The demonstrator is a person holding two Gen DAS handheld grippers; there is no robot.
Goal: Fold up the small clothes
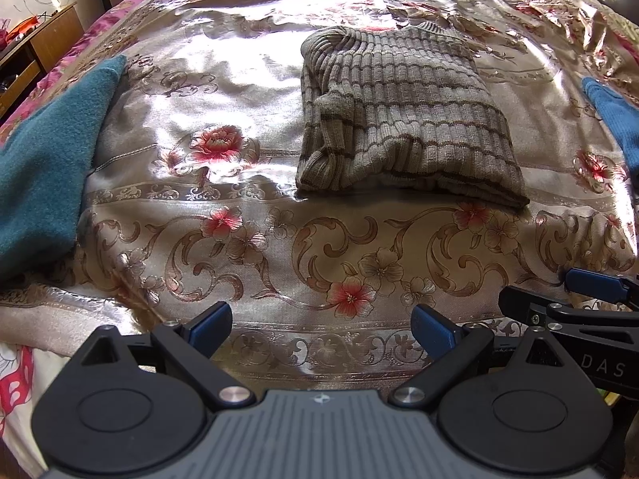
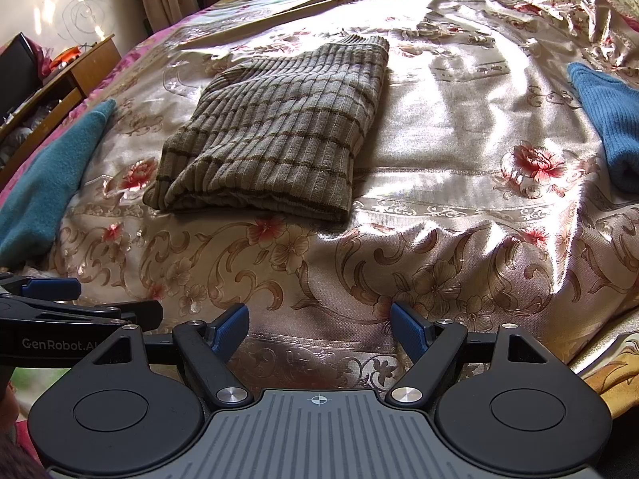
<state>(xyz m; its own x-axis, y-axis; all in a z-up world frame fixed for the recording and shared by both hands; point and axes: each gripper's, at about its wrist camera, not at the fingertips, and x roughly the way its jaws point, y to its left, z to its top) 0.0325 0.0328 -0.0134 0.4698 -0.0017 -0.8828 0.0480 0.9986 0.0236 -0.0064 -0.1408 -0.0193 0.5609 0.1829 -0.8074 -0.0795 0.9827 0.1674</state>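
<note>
Nearest the cameras, the left gripper [image 1: 321,329] and the right gripper [image 2: 319,329] hover side by side over the near border of the floral satin bedspread [image 1: 247,263], each with its blue-padded fingers spread apart and nothing between them. Farther up the bed lies the striped ribbed sweater [image 2: 275,135], already folded into a thick rectangle, well apart from both grippers. It looks finished, so the sensible move is probably to leave it flat and reach for the next garment without dragging the slippery cover. The likely candidates are the teal garment [image 1: 44,159] at the left edge and the blue knit garment [image 2: 611,119] at the right. Both are cut off by the frame, so their kind and shape cannot be told.
</note>
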